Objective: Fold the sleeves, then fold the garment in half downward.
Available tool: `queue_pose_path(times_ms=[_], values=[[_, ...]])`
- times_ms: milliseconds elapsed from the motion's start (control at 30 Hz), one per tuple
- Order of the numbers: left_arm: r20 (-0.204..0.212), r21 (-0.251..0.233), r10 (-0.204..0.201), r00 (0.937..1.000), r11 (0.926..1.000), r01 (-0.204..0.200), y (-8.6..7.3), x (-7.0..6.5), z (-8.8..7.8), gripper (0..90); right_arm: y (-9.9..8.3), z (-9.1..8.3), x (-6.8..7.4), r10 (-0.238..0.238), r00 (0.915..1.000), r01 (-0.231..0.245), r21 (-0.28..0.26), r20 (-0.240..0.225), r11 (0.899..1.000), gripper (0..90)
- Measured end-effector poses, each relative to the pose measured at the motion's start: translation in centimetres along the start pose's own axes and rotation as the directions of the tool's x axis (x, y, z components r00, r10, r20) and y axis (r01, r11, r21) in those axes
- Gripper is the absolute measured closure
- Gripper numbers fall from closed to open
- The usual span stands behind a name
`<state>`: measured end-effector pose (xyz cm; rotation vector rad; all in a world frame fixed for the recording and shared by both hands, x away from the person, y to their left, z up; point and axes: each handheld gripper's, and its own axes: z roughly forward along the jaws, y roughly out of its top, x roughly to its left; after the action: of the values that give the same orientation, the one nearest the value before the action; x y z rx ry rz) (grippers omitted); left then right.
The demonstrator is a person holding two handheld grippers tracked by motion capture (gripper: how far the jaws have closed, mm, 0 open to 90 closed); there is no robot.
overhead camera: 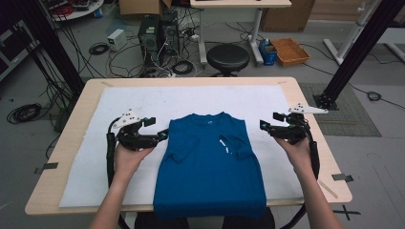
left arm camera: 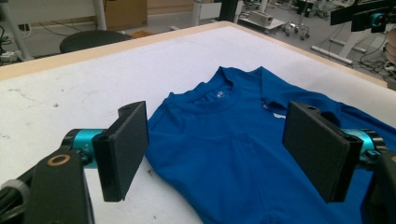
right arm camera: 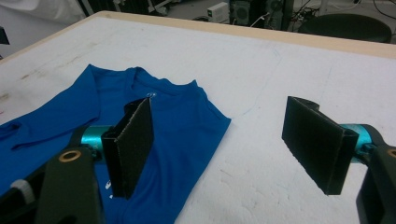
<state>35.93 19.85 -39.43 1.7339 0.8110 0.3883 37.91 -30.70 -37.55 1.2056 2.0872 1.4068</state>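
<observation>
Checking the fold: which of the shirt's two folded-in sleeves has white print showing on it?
The sleeve on the right claw's side: white marks show at its inner edge. The sleeve on the other side is plain blue.

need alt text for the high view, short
A blue t-shirt lies flat on a white mat on a table, both sleeves folded in. A person's hands hold an open left gripper and open right gripper beside its shoulders, neither gripping it.
</observation>
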Motion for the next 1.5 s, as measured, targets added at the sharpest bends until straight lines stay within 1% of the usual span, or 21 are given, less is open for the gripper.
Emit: queue_pose_path(times_ms=[267, 600, 733, 800, 867, 967, 1067, 1100, 1133, 1200, 1233, 1300, 1333, 1367, 1433, 1500], values=[[-0.014, 0.001, 0.005, 0.9999, 1.0000, -0.005, 0.0, -0.1, -0.1, 22.9, 0.0, 0.1, 0.1, -0.007, 1.0000, 0.007, 0.004, -0.001, 1.000, 25.1], [-0.009, 0.021, 0.005, 1.0000, 0.9998, -0.004, 0.1, -0.1, 0.2, 22.9, -0.1, 0.0, -0.1, -0.002, 1.0000, 0.002, 0.007, -0.002, 1.000, 25.1], [-0.017, 0.029, -0.003, 0.9998, 0.9996, 0.003, 0.0, 0.1, 0.4, 22.9, -0.2, 0.2, -0.2, 0.000, 1.0000, 0.000, 0.016, 0.000, 1.000, 26.0], [-0.026, 0.040, -0.003, 0.9996, 0.9992, 0.004, 0.0, 0.2, 0.5, 23.2, -0.3, 0.4, -0.3, 0.002, 1.0000, -0.003, 0.025, 0.002, 1.000, 26.6], [-0.033, 0.046, -0.003, 0.9994, 0.9989, 0.004, 0.0, 0.3, 0.8, 23.3, -0.4, 0.6, -0.4, 0.005, 1.0000, -0.005, 0.031, 0.001, 0.999, 28.4], [-0.025, 0.054, -0.014, 0.9996, 0.9984, 0.016, 0.2, 0.7, 1.2, 25.3, -0.5, 0.8, -0.6, 0.006, 1.0000, -0.006, 0.039, 0.001, 0.999, 31.3], [-0.006, 0.057, -0.040, 0.9992, 0.9976, 0.041, 0.4, 1.0, 1.9, 28.1, -0.4, 1.3, -0.7, 0.003, 1.0000, -0.002, 0.051, -0.007, 0.999, 34.7], [-0.007, 0.057, -0.039, 0.9992, 0.9976, 0.039, 0.5, 1.1, 2.0, 28.6, -0.3, 1.5, -0.7, 0.000, 1.0000, 0.001, 0.055, -0.006, 0.998, 35.9], [-0.011, 0.060, -0.047, 0.9988, 0.9971, 0.047, 0.6, 1.2, 2.3, 28.8, -0.2, 1.7, -0.7, -0.003, 1.0000, 0.003, 0.059, -0.001, 0.998, 36.7], [-0.012, 0.074, -0.052, 0.9986, 0.9959, 0.053, 0.6, 1.4, 2.8, 29.1, -0.1, 2.1, -0.8, -0.003, 1.0000, 0.002, 0.061, 0.005, 0.998, 38.9], [-0.019, 0.080, -0.052, 0.9985, 0.9954, 0.053, 0.6, 1.6, 3.0, 30.4, -0.1, 2.3, -0.9, 0.000, 1.0000, 0.000, 0.059, 0.008, 0.998, 40.3], [-0.031, 0.092, -0.078, 0.9965, 0.9925, 0.080, 0.5, 2.2, 3.7, 31.0, -0.1, 2.8, -1.0, 0.004, 0.9999, -0.005, 0.063, 0.015, 0.998, 42.8], [-0.037, 0.096, -0.093, 0.9950, 0.9907, 0.096, 0.3, 2.4, 4.0, 31.5, 0.0, 3.1, -1.1, -0.002, 0.9998, 0.001, 0.066, 0.021, 0.998, 44.0], [-0.046, 0.100, -0.104, 0.9936, 0.9891, 0.108, 0.2, 2.7, 4.3, 32.5, 0.0, 3.4, -1.2, 0.004, 0.9997, -0.006, 0.074, 0.023, 0.997, 45.2], [-0.062, 0.116, -0.117, 0.9911, 0.9854, 0.124, 0.0, 3.2, 5.0, 32.9, 0.1, 4.1, -1.3, 0.007, 0.9997, -0.009, 0.088, 0.025, 0.996, 48.7], [-0.076, 0.136, -0.120, 0.9899, 0.9823, 0.129, 0.0, 3.5, 5.6, 34.1, 0.3, 4.9, -1.5, 0.011, 0.9997, -0.013, 0.103, 0.023, 0.995, 51.0]])
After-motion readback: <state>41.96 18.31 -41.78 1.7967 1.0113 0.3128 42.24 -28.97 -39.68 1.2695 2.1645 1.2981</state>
